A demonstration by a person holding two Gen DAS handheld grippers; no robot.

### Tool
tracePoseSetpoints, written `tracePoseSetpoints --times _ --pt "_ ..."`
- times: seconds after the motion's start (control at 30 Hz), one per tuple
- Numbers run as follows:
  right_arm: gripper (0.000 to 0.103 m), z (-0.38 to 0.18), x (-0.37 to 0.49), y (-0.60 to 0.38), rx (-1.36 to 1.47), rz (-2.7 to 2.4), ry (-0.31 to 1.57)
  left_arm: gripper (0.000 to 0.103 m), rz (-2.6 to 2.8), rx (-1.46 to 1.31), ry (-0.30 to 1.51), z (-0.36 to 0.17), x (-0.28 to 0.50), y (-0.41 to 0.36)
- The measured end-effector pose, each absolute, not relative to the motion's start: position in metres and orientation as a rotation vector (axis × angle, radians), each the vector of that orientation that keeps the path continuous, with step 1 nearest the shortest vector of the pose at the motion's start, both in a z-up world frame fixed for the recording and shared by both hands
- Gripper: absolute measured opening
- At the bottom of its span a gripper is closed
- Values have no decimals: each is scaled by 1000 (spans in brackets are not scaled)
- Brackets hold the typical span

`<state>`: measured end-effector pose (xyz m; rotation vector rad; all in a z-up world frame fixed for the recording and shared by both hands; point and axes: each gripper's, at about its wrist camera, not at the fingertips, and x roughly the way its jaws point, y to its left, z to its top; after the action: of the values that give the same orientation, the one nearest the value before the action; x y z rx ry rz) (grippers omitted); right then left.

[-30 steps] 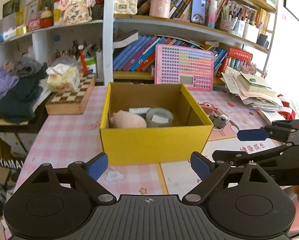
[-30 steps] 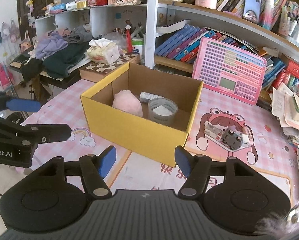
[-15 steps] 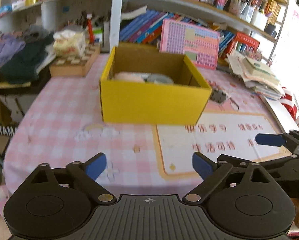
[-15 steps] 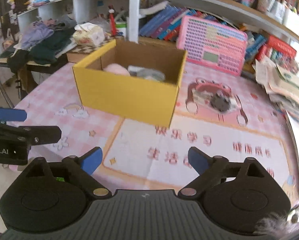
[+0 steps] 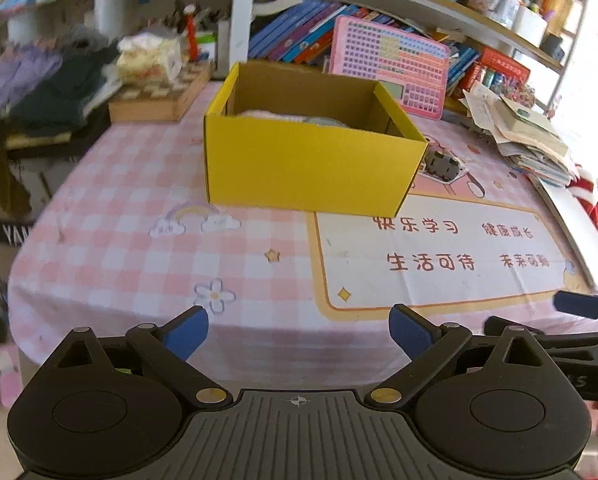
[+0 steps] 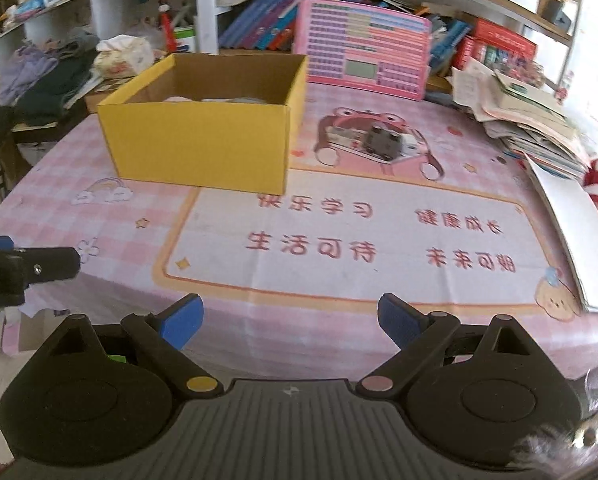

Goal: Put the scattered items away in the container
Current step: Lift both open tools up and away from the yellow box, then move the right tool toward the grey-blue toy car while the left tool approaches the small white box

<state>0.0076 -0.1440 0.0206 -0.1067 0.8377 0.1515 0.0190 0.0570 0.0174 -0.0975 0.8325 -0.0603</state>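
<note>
1. The left gripper (image 5: 298, 332) is released, empty, jaws just widened, hovering over the near table (image 5: 111, 248) edge.
2. The right gripper (image 6: 291, 322) is likewise spread wide, having just opened, holding nothing.
3. The yellow box (image 6: 203, 148) sits mid-table, pink and grey items barely visible inside.
4. A small dark gadget (image 6: 383, 142) lies just right of the box.

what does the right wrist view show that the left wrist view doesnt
Only the right wrist view: the small dark gadget in full on the cartoon frog print, clear of the yellow box, and the left tongs' finger at the left edge.

Only the left wrist view: the chessboard box under the tissue pack, and the right tongs' finger at the right edge. The gadget is half hidden behind the box corner.

Both: the yellow box, the pink keyboard toy, the pink checked tablecloth, and open, empty tongs.
</note>
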Motion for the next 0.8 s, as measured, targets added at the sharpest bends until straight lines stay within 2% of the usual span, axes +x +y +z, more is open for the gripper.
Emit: tracePoseSetpoints --times 0.47,0.8 --pt "95 22 -5 -181 -44 56 783 98 -267 33 812 15 18 4" --pt "83 21 3 -208 -39 30 740 98 -410 123 744 14 23 -44"
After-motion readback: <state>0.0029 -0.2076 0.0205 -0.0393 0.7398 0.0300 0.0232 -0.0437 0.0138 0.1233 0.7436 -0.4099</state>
